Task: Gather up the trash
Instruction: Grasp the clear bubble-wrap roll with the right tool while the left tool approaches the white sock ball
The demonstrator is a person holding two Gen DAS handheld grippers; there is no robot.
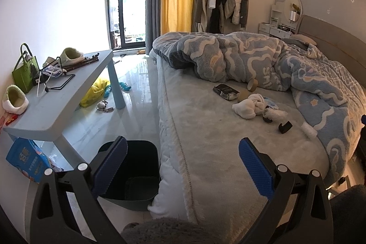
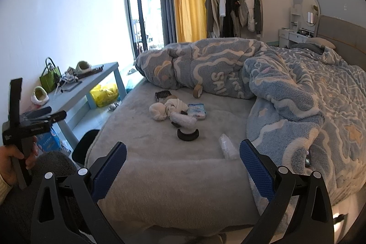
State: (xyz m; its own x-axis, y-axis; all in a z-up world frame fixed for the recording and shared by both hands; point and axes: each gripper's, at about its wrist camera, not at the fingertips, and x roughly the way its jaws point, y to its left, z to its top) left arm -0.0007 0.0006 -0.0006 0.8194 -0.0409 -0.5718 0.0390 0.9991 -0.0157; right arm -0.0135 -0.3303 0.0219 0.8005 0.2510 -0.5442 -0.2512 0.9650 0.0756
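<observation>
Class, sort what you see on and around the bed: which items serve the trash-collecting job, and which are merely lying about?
For the job:
- black bin
- clear plastic wrapper
- cardboard tape core
- dark crumpled packet

Just lying about:
- blue blanket
- green bag
- slipper
- hanging clothes

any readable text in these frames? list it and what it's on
"SAI", cut off by a fold: blue blanket on the bed.
Blue box under the table: large print, too blurred to read.
Tissue pack on the bed: label unreadable.
Black packet on the bed: print too small.
Left gripper body: small white lettering, illegible.
</observation>
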